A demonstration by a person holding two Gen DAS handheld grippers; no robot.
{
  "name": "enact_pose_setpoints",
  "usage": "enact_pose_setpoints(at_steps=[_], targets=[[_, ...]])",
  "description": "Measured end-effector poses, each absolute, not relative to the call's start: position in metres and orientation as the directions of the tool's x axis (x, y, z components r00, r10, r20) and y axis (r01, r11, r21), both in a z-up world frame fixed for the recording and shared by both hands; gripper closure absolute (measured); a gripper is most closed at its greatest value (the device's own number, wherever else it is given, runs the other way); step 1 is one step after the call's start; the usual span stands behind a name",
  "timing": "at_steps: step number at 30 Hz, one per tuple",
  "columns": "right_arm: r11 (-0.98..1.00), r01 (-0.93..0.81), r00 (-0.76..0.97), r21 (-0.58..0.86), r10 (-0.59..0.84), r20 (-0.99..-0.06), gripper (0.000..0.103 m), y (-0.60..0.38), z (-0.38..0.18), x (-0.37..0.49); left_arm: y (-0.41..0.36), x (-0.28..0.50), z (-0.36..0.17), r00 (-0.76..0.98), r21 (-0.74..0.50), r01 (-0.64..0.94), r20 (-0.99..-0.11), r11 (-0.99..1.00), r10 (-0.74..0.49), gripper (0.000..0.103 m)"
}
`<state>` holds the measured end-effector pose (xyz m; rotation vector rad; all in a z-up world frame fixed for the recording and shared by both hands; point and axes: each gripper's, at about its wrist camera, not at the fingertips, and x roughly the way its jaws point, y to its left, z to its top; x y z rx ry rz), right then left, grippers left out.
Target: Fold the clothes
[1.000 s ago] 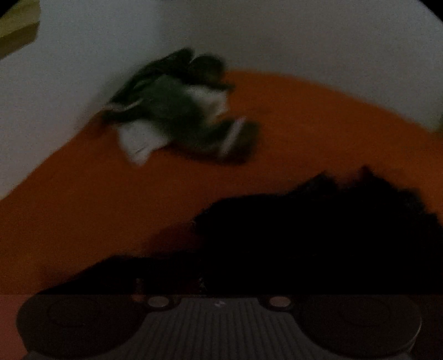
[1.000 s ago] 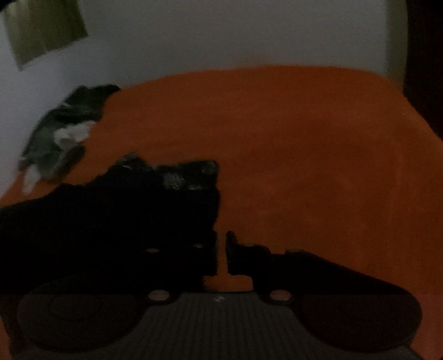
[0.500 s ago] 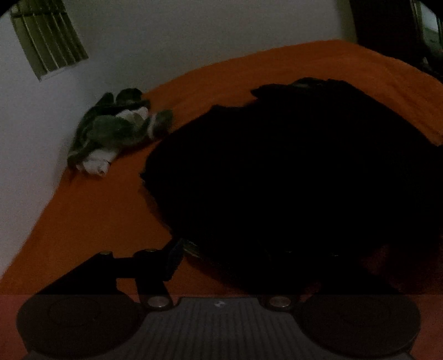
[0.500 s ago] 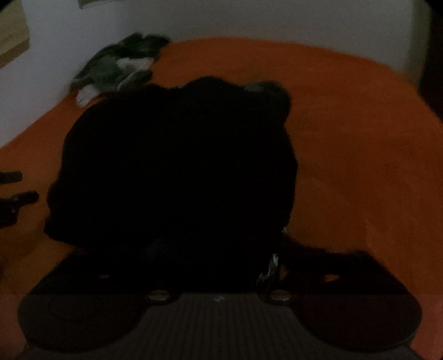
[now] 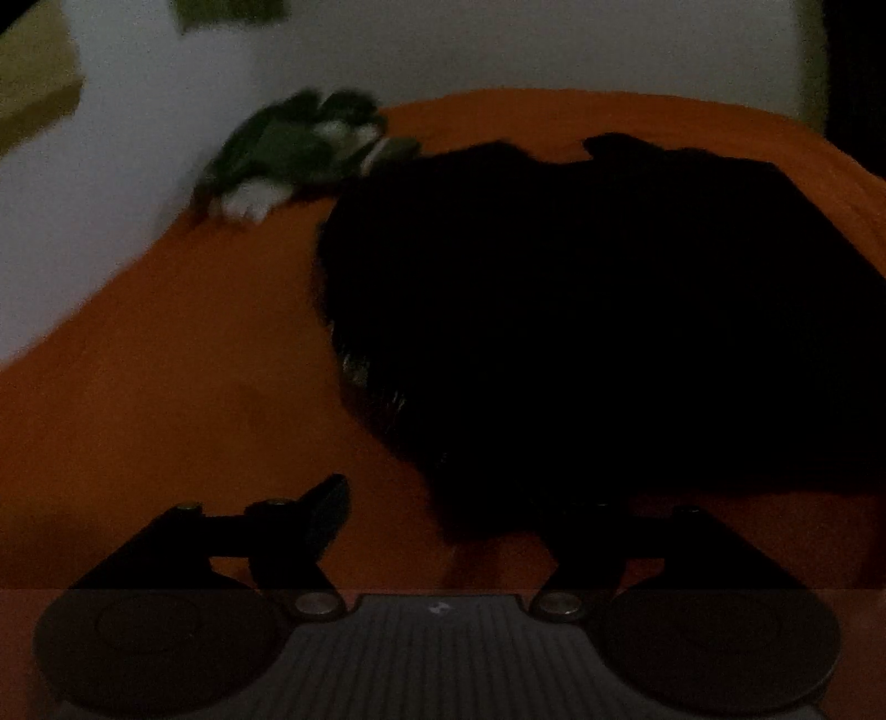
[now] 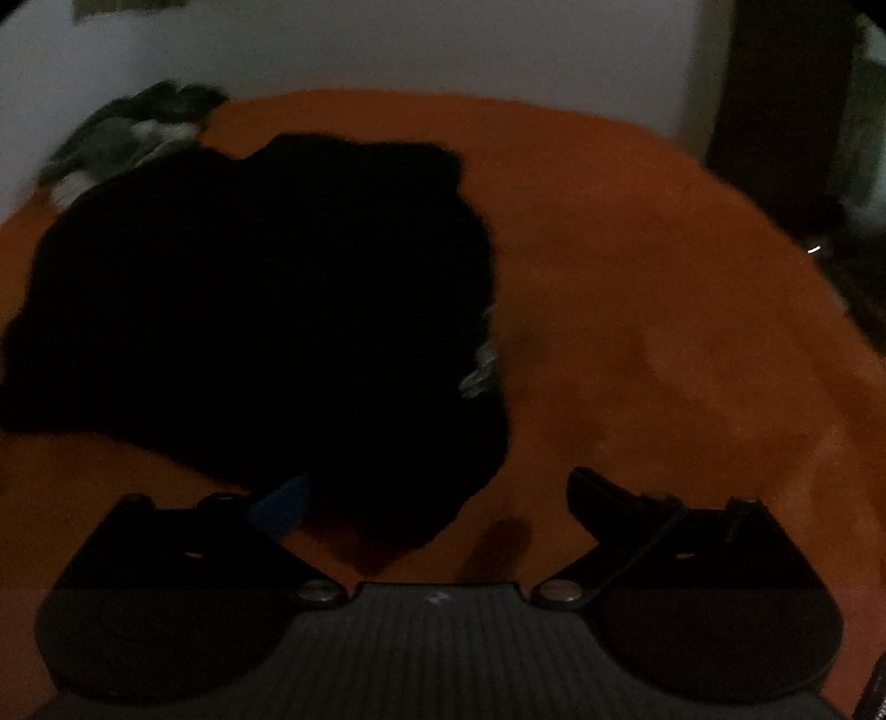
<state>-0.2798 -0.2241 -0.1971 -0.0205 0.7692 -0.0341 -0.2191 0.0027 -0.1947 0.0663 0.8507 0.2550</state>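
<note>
The orange bed surface [image 5: 166,360] fills most of both views, bounded by a white wall [image 6: 387,44] at the far edge.

The black garment [image 5: 581,310] lies spread on this surface, centre-right in the left wrist view and left of centre in the right wrist view [image 6: 249,304]. One second ago it was bunched close under both grippers; half a second ago it was already laid out, with the right gripper closed on its near edge. It now rests free, its near edge just in front of the fingers. This indicates that the spreading step is finished and that the first fold can be set up.

A crumpled green-and-white garment [image 5: 299,155] lies at the far left corner, near the wall.

The left gripper [image 5: 443,520] has its jaws apart, holding nothing. The right gripper [image 6: 437,498] has released; its jaws are apart, and the garment edge reaches between the fingers without being clamped.
</note>
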Motion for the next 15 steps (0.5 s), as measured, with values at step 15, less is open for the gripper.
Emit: enact_pose_setpoints(at_steps=[15], targets=[[0.972, 0.177, 0.711, -0.157, -0.237, -0.662, 0.004, -0.225, -0.217, -0.259, -0.051, -0.236, -0.213, 0.650, 0.317, -0.351, -0.595, 0.881, 0.473, 0.037]])
